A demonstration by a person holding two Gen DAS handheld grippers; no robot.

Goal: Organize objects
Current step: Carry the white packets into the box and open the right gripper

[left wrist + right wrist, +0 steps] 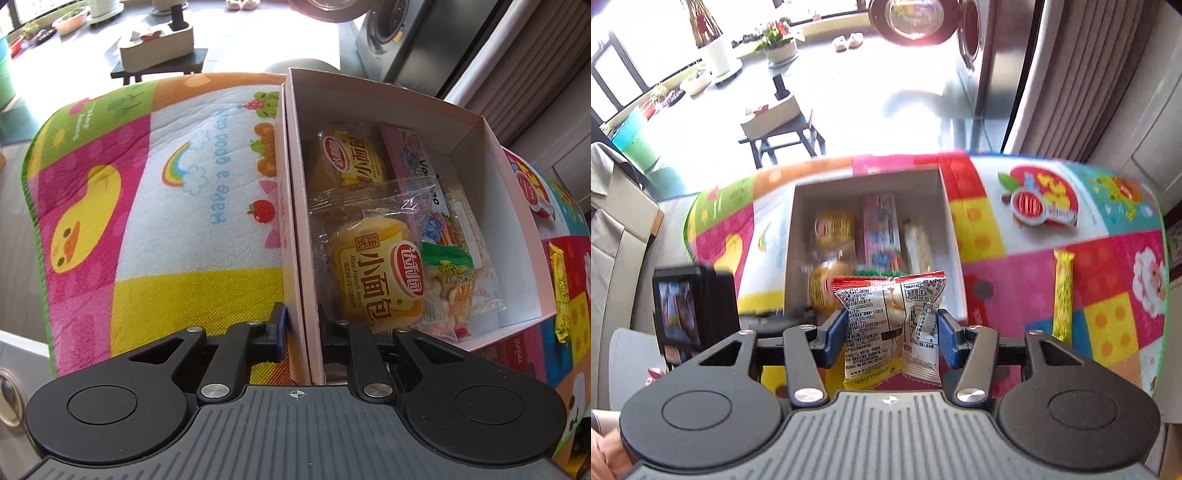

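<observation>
My left gripper (301,326) sits at the bottom centre of the left wrist view, its jaws clamped on the near left wall of the white cardboard box (517,229), one finger outside the wall and one inside. The box runs up the right half of that frame, open at the top, on the colourful play mat (166,184) with a yellow duck printed at the left. Inside the box, low in the frame, lies a yellow mini French bread packet (373,280), touching a small green-topped bag of biscuits (448,288) to its right. Above them lie a second yellow bread packet (351,158) and a pink carton (406,155), side by side. A pale clear bag of grain-like snacks (469,221) lies along the right side of the box floor.

My right gripper (892,332) holds a red-topped snack packet (894,317) at the centre of the right wrist view, the blue pads (836,332) pressing it from both sides, its printed back facing me. The packet hangs in front of the box's near edge; I cannot tell whether it is over the box or just short of it. On the mat to the right lie a long yellow snack bar (1063,295) and, higher up, a red and white pouch (1045,203), well apart from the box. A dark phone on a stand (689,310) shows at the left edge.
</observation>
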